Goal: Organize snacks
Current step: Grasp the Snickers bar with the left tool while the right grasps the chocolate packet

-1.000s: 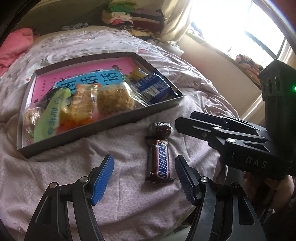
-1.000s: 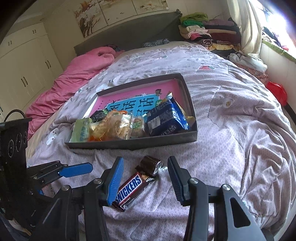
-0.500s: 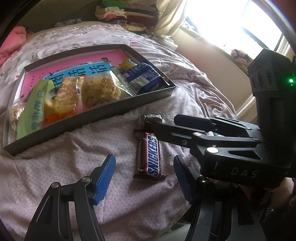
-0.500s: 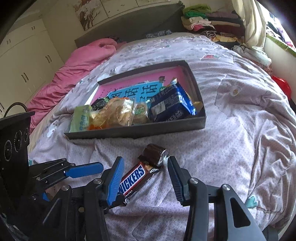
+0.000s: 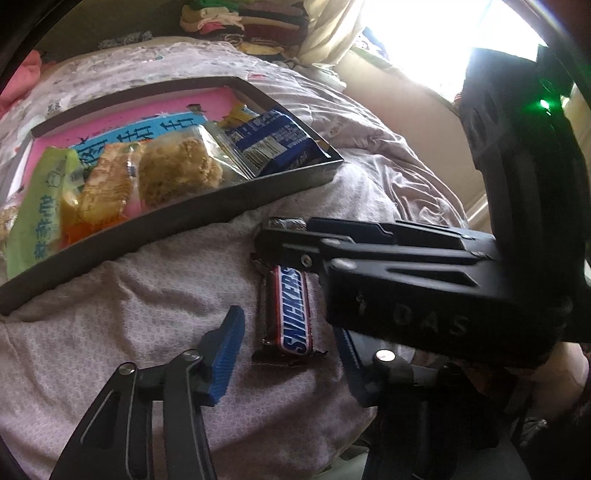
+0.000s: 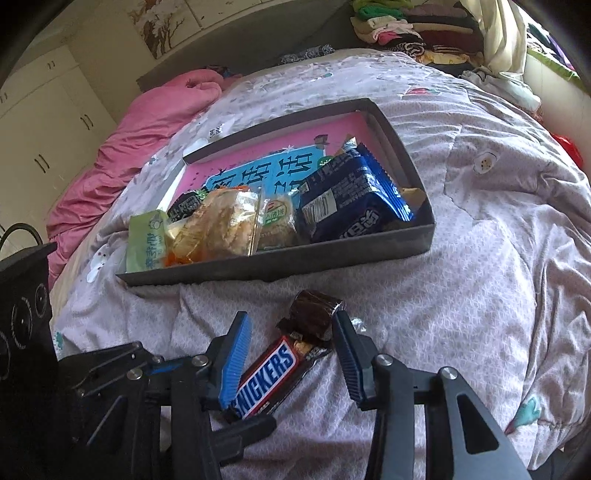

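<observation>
One dark shallow rectangular cardboard tray [image 6: 424, 236] sits on the lilac quilt [image 6: 480, 295], holding, from the left, a pale green packet [image 6: 146, 243], clear-wrapped cakes [image 6: 221, 229] and a blue biscuit pack [image 6: 351, 199]. Two snacks lie outside, touching: a brown Snickers bar [image 5: 291, 314] and a dark round foil-wrapped sweet [image 6: 314, 314]. The left gripper [image 5: 288, 350] has just been narrowing around the bar, pads clear of it. The right gripper [image 6: 291, 362] has just been narrowing about both; contact with the sweet is unclear.

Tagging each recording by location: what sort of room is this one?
Most likely a bedroom: the snack tray sits on a quilt-covered bed, with a pink duvet, white wardrobe doors and folded clothes behind.
</observation>
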Action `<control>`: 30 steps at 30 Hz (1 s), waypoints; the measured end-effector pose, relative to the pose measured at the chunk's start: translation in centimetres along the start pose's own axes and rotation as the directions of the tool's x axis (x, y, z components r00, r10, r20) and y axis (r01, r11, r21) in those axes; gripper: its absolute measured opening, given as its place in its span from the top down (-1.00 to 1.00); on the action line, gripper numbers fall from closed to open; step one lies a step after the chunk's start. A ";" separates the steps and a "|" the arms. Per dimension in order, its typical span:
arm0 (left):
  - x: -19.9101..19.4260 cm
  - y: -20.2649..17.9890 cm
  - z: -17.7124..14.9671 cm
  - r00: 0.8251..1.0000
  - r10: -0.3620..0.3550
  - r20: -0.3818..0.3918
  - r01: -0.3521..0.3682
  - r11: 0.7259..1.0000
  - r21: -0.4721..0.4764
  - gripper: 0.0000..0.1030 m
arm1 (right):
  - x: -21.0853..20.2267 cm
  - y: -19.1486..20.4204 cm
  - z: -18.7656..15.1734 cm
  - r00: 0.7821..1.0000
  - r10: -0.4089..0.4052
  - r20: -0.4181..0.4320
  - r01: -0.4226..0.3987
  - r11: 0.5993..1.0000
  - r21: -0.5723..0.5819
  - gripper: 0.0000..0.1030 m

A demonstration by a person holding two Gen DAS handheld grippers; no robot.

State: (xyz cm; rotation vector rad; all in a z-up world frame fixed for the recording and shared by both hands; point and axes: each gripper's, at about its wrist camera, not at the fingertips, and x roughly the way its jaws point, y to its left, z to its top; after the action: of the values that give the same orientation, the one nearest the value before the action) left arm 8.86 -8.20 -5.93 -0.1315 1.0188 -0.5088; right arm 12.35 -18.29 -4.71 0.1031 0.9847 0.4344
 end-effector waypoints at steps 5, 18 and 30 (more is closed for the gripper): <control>0.6 0.1 0.2 1.000 -0.004 -0.009 0.004 1.000 -0.005 0.05 | 0.5 -0.6 0.6 1.000 -0.031 0.002 0.031 0.999 0.013 0.20; 1.6 0.2 0.4 1.000 0.000 -0.020 -0.001 1.000 -0.013 0.05 | 2.9 -0.5 0.9 0.993 -0.102 -0.063 0.099 0.994 -0.047 0.26; 2.5 0.1 0.6 1.000 0.018 -0.015 -0.018 1.000 0.013 0.42 | 0.2 -2.0 -0.2 1.000 -0.009 0.016 0.009 1.000 -0.005 0.30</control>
State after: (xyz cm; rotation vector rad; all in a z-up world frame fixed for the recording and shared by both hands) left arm 10.43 -9.36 -7.58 -0.1072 1.0310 -0.5004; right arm 12.89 -20.04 -5.50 0.0973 0.9684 0.4277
